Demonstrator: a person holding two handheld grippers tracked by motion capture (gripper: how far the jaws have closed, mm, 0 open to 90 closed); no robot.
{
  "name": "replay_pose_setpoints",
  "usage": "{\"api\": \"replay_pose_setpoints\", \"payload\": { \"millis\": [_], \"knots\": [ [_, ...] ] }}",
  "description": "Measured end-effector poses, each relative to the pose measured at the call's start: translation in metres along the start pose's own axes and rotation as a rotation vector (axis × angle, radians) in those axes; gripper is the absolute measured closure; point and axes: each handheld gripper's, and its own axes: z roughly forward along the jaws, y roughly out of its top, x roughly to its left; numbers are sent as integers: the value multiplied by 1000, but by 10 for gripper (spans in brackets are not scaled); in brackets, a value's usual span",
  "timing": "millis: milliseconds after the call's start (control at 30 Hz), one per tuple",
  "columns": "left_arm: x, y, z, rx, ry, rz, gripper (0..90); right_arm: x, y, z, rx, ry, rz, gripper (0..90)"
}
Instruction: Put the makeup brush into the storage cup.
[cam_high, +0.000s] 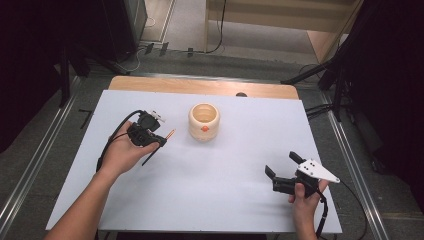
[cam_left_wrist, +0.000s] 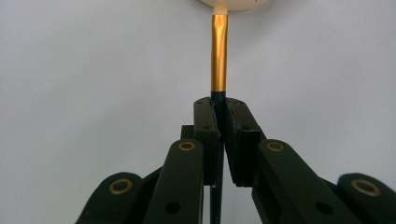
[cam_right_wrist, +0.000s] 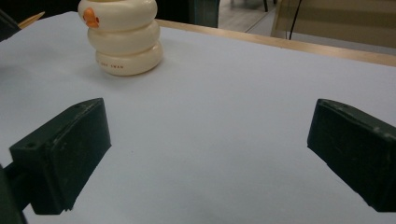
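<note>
We've got the brush (cam_left_wrist: 219, 60) clamped in the left hand-held gripper (cam_high: 161, 140), tip aimed toward the cream pot (cam_high: 204, 121) at two o'clock, not yet in, while the right hand-held gripper (cam_high: 281, 164) gapes empty.

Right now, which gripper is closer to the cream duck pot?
Left. The left gripper, shut on a brush, sits just left of the cream duck pot, with the brush tip aimed at it. The right gripper stands open, far off near the table's front right.
</note>
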Motion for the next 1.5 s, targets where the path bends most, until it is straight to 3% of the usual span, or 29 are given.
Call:
{"api": "replay_pose_setpoints", "payload": {
  "millis": [167,533,967,1500],
  "knots": [
    [2,1,-7,-48,15,-7,846,0,0,0,-1,0,-2,0],
    [0,3,-22,-213,81,-24,846,-1,0,0,-4,1,3,0],
    [0,9,-33,-360,73,-89,846,-2,-1,0,-6,4,2,0],
    [-6,19,-43,-499,56,-115,846,-3,-1,0,-6,6,7,0]
  ]
}}
